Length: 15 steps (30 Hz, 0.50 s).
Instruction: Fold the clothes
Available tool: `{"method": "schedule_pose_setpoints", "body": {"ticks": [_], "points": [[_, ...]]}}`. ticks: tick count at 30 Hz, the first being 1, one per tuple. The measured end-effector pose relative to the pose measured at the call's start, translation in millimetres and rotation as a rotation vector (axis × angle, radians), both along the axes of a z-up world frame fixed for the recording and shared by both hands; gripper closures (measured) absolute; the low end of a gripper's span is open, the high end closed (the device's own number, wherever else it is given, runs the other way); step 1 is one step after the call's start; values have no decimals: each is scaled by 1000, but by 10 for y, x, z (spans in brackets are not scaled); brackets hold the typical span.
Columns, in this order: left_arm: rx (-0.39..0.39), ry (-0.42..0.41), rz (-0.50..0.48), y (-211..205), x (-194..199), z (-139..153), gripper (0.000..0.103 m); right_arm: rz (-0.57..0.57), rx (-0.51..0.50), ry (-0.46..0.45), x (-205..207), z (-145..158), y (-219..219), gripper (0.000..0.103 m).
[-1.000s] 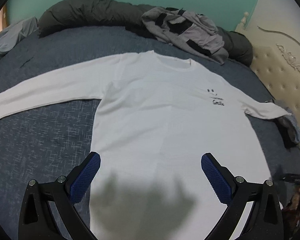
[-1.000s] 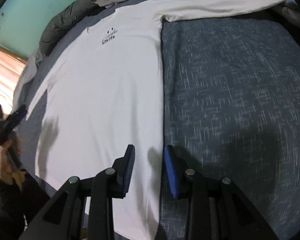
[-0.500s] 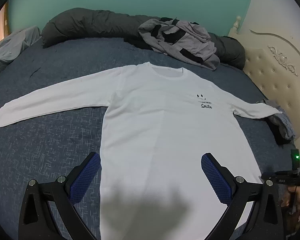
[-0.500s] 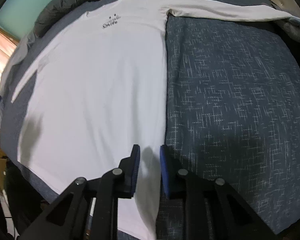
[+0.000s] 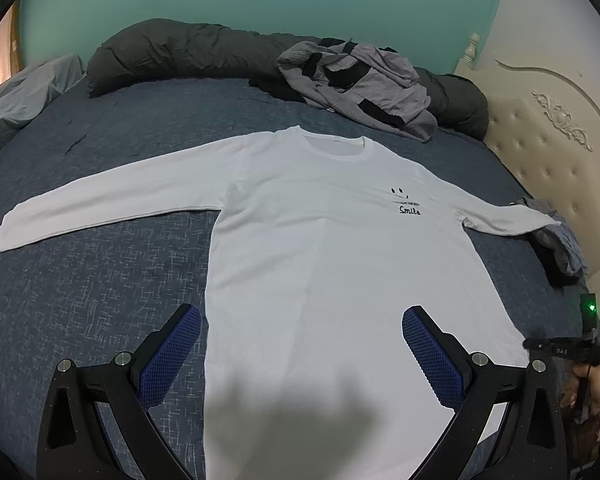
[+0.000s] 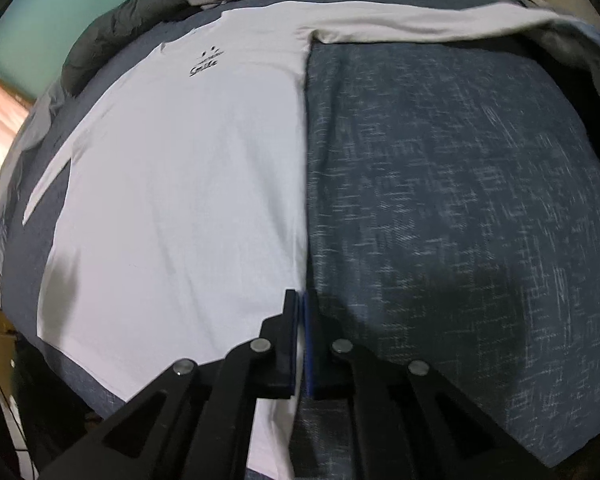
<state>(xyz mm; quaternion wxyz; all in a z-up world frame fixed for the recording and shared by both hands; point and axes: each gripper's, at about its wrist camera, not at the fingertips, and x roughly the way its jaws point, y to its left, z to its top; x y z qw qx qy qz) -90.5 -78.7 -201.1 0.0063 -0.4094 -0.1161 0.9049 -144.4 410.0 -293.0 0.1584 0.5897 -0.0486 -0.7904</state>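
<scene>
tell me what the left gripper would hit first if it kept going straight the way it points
Most likely the white long-sleeve shirt. The left gripper is open and aimed down at the shirt's lower body, spread flat on the blue bedspread, with nothing between. How far above the cloth it hangs is unclear.

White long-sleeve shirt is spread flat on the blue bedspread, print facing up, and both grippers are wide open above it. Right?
Not quite. The left gripper is wide open over the white shirt, but the right gripper is shut at the shirt's side edge, as the right wrist view shows. The shirt does lie flat on the blue bedspread, print up.
</scene>
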Motion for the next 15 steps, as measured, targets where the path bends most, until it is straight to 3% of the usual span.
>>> {"method": "schedule_pose_setpoints", "body": {"ticks": [9,15], "points": [[-1,4,-19,70,-5,53,0,-57,-76,-41,-10,-141,107,101],[4,6,-20,79,-7,68,0,-45,-124,-76,50,-31,127,100]]}}
